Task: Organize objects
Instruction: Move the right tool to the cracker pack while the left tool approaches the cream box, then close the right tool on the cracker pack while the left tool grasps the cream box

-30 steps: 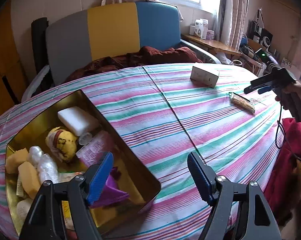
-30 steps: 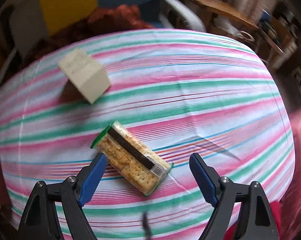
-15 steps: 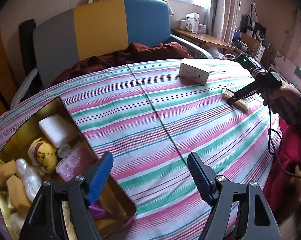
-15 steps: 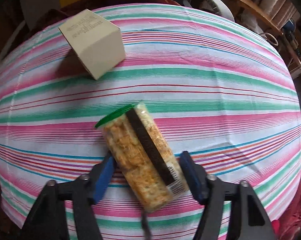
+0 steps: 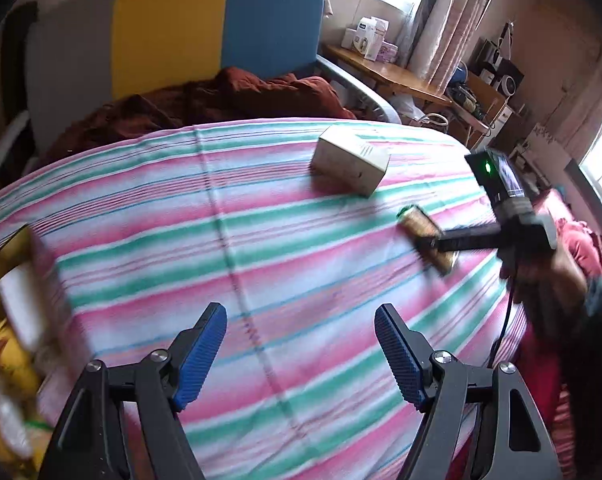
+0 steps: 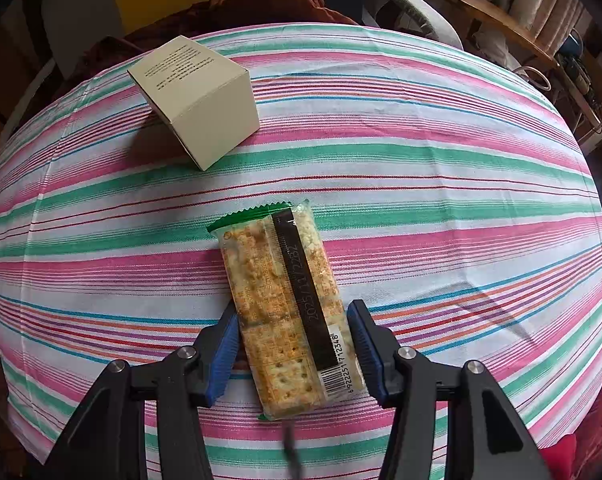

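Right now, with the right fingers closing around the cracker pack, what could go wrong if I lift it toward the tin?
1. The right gripper has just been closing on the clear plastic cracker pack near its barcode end, so the long far end may sag or swing.
2. Squeezing harder could crack the crackers.
3. The beige cardboard box sits between the pack and the gold tin; a low carry might clip it.

The gold tin (image 5: 5, 248) is blurred and cut off at the left edge.
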The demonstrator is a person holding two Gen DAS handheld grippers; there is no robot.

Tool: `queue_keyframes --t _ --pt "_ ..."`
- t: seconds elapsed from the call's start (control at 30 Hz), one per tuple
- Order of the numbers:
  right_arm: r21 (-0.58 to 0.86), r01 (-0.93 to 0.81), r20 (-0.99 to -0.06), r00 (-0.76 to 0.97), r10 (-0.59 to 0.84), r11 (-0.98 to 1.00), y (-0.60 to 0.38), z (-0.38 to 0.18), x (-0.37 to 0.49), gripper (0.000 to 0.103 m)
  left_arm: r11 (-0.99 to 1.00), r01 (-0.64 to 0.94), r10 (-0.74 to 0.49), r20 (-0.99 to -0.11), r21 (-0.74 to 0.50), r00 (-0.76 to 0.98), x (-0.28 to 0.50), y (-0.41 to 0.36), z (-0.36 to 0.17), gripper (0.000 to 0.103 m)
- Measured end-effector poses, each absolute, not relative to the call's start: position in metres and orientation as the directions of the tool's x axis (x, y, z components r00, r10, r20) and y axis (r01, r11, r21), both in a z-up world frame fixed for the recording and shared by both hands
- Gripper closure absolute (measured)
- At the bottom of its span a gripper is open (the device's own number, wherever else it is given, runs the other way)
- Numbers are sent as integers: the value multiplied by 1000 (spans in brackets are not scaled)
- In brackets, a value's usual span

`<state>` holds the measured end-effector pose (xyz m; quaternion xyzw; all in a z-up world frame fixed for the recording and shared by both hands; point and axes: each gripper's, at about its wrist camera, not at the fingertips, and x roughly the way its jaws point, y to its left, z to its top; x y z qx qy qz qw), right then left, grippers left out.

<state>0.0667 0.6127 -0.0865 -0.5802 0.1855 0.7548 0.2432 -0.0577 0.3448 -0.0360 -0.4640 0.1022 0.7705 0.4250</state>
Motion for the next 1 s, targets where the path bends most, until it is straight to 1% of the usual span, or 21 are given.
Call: queue_keyframes --t 0.27,0.43,0.53,0.67,0.77,0.9,1.0 --pt "-4 -574 -967 -206 149 -819 610 -86 66 48 -614 -718 563 -819 -327 -108 -96 439 -36 26" --pt "-15 -566 -967 -202 156 -824 605 -84 67 48 -673 -599 560 -828 -433 -32 -130 496 -50 26" --pt "-16 -563 -967 -202 157 -826 613 -88 64 48 -717 -531 550 -835 -452 -32 -146 525 -57 25" --pt "-19 -561 -966 -202 159 -827 612 -87 65 48 -766 -457 519 -855 -453 -23 -161 555 -69 19" --pt "-22 -560 -966 -202 162 -828 616 -84 72 48 -801 -431 477 -878 -416 -41 -166 570 -78 19" --pt "-24 -559 -966 -202 164 -829 616 -82 76 48 -820 -438 433 -900 -368 -55 -171 591 -87 18" --pt "-15 -560 -966 -205 157 -828 628 -85 76 48 -823 -443 402 -916 -355 -13 -173 599 -99 18"
